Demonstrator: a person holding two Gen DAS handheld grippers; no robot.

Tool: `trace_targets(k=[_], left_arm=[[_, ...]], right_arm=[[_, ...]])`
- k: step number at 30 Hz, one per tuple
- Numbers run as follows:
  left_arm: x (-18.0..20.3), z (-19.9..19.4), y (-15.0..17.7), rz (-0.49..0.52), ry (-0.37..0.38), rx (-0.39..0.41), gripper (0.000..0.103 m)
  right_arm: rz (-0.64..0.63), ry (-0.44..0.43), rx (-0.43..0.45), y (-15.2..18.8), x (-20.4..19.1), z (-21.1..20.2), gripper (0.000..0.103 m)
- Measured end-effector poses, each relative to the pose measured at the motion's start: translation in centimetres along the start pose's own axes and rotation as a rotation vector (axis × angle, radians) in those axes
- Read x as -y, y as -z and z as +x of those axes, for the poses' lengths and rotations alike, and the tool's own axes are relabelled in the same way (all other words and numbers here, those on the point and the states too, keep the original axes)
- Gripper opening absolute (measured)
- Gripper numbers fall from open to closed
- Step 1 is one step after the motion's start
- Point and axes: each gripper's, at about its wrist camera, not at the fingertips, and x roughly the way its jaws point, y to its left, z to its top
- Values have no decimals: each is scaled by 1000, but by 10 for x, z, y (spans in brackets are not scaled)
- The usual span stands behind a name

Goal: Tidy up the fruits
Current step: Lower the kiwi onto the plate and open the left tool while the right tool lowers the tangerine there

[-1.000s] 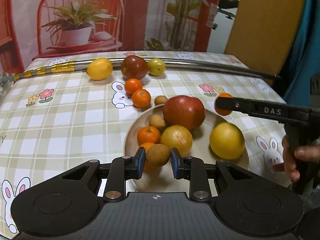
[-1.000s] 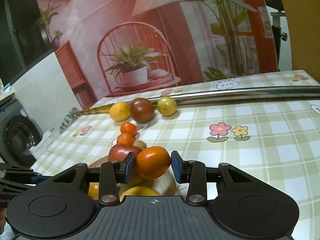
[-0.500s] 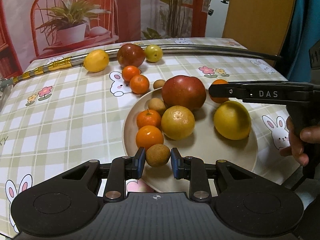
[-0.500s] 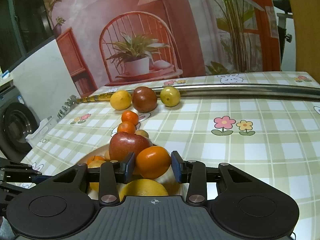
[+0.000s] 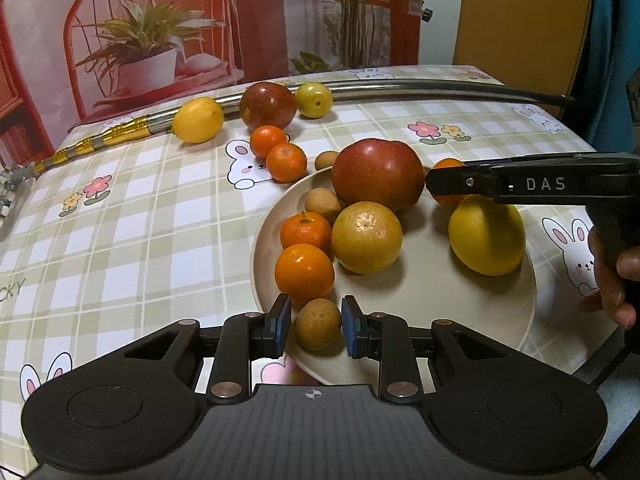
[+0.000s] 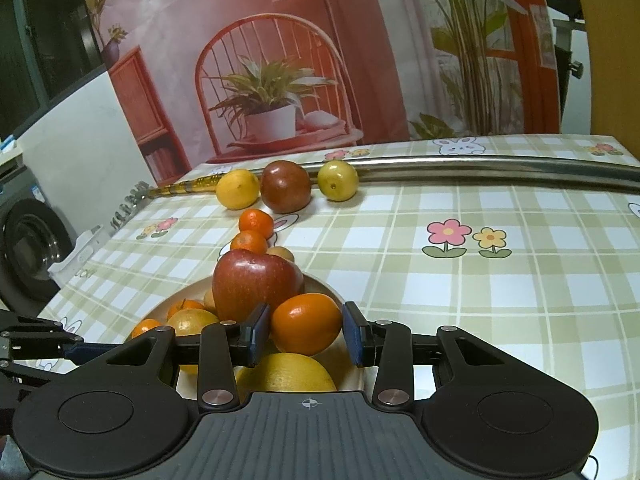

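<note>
Left claw [image 5: 312, 326] straddles a brown fruit [image 5: 317, 329], jaws apart; right claw [image 6: 304, 334] seemingly grips an orange [image 6: 306, 328] above the plate [image 5: 420, 300].

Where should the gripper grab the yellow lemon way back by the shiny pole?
Probably across the lemon's fat middle, coming from the near, plate side. The metal pole runs right behind it, so nothing fits in from there. The dark red apple sits close on one side, with a small gap, so one finger must slip in there. The other side is open.
</note>
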Motion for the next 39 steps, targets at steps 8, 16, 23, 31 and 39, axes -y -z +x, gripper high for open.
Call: trace_targets(k=[8, 16, 23, 31, 39], left_arm=[[-1, 0, 0, -6, -6, 4, 29], [-1, -1, 0, -14, -11, 12, 29], [-1, -2, 0, -22, -16, 22, 29], [-2, -2, 0, -27, -14, 24, 29], [-18, -13, -11, -83, 31, 70, 29]], right_arm=[[-4, 4, -2, 1, 0, 0, 36], [-18, 28, 31, 0, 0, -6, 37], [-22, 53, 58, -3, 0, -11, 37], [-27, 59, 77, -5, -1, -16, 37], [-31, 71, 99, -12, 2, -21, 37]])
